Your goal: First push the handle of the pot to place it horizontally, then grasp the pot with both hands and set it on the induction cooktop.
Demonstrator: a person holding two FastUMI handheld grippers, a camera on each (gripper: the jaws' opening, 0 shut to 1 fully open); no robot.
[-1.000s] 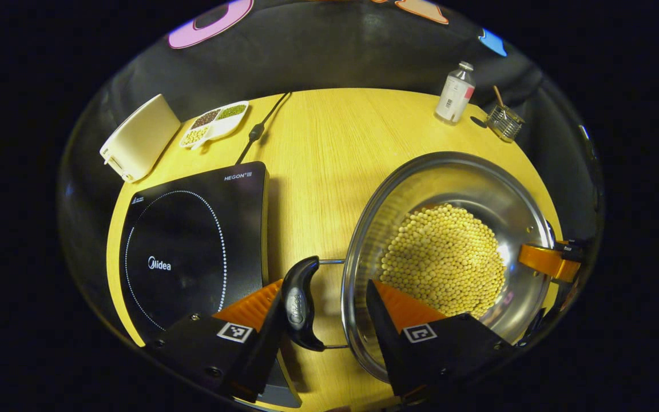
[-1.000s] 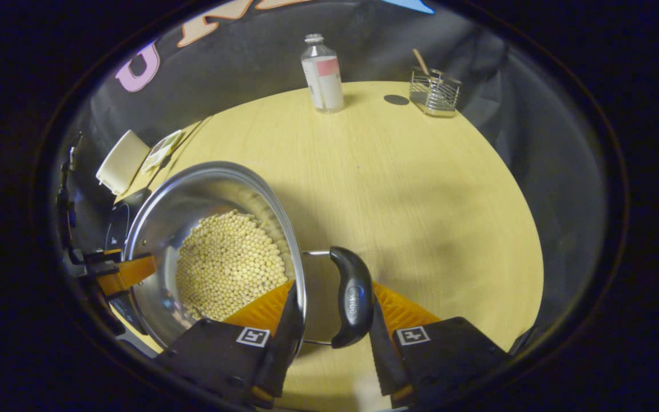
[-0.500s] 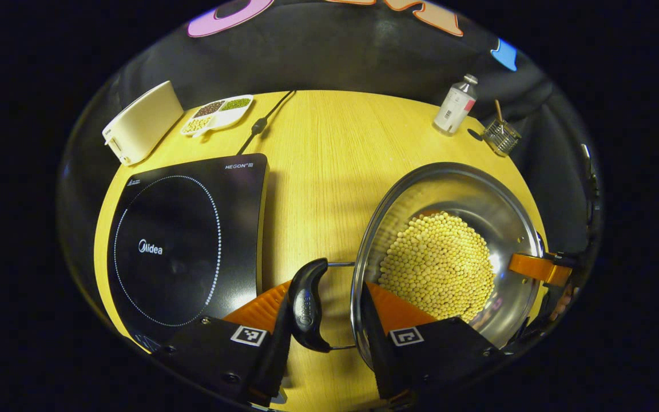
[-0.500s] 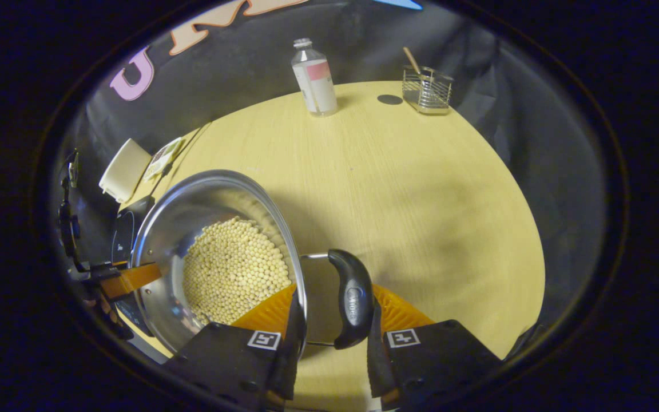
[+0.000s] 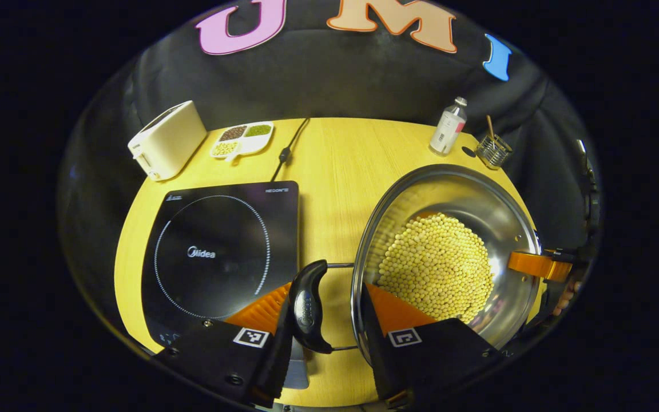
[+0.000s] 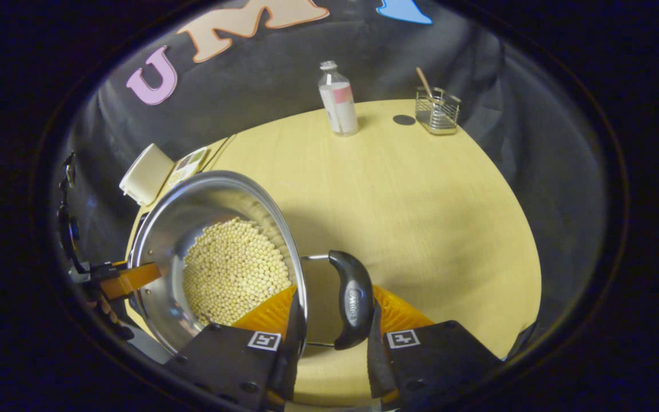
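Fingers (image 5: 261, 312) flank handle; pot (image 5: 501, 206) holds beans (image 5: 435, 266).

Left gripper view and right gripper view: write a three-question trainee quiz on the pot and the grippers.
1. True or false: the pot sits on the induction cooktop.
2. What does the left gripper clamp? A) bottle B) left pot handle C) toaster
3. Fill in: the pot holds yellow ____.

Key: 1 false: it is held beside the cooktop, with the right gripper shut on the right pot handle. 2 B. 3 beans.
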